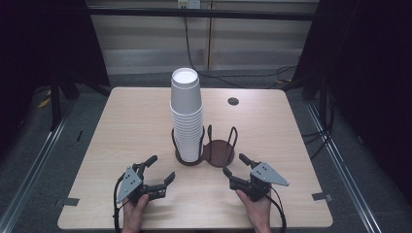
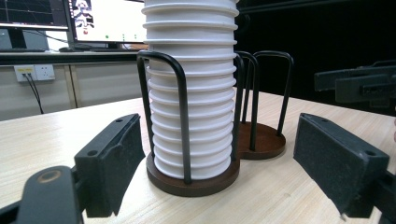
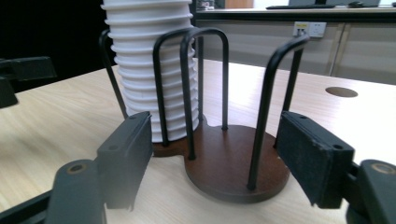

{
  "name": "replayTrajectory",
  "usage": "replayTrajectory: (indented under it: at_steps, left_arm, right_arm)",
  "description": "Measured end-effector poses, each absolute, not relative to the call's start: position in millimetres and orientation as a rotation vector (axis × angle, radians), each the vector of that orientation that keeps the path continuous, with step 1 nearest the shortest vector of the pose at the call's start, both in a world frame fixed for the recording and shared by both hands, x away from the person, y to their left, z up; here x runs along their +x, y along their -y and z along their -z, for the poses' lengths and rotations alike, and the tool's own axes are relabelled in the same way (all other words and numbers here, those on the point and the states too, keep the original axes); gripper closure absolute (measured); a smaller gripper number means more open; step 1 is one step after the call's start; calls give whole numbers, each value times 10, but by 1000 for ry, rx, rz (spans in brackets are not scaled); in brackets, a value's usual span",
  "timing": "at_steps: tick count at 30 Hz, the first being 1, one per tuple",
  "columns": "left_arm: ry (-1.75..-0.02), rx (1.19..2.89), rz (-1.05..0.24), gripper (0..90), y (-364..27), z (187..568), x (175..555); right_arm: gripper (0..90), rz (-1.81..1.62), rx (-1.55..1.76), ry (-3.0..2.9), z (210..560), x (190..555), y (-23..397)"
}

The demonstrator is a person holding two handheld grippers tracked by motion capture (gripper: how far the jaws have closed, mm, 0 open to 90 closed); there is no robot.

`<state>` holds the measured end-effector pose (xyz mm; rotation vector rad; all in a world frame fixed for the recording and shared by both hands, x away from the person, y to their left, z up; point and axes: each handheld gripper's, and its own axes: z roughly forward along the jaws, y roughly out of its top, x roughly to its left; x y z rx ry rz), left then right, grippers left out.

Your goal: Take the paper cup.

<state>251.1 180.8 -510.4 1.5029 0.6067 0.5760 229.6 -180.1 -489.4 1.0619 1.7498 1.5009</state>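
Observation:
A tall stack of white paper cups point(image 1: 186, 114) stands upright in the left ring of a dark brown two-ring holder point(image 1: 218, 153) with black wire hoops, at the table's middle. The right ring point(image 3: 233, 163) has no cups in it. My left gripper point(image 1: 163, 167) rests in a hand on the table, in front and left of the holder, open, nothing between its jaws. In the left gripper view the cups point(image 2: 191, 93) rise just ahead of that gripper point(image 2: 219, 154). My right gripper point(image 1: 233, 164) lies front right, open, facing the bare ring, also seen as gripper point(image 3: 215, 154).
The light wooden table point(image 1: 126, 126) has a round cable hole point(image 1: 233, 101) at its back right. Black curtains flank both sides. Cables run on the floor behind. A desk with monitors point(image 2: 107, 21) stands beyond the table.

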Motion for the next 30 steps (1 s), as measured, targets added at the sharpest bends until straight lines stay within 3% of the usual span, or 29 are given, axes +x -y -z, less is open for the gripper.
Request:
replayTrajectory:
  at_steps: [10,30]
  left_arm:
    - [-607,1503,-575,157,-1808,5104,2511]
    - [-607,1503,-575,157,-1808,5104,2511]
  right_arm:
    - [194,-1552,1029,-1798,4685,2322,1772]
    - [174,-1648,966,-1907,4321,2459,1717]
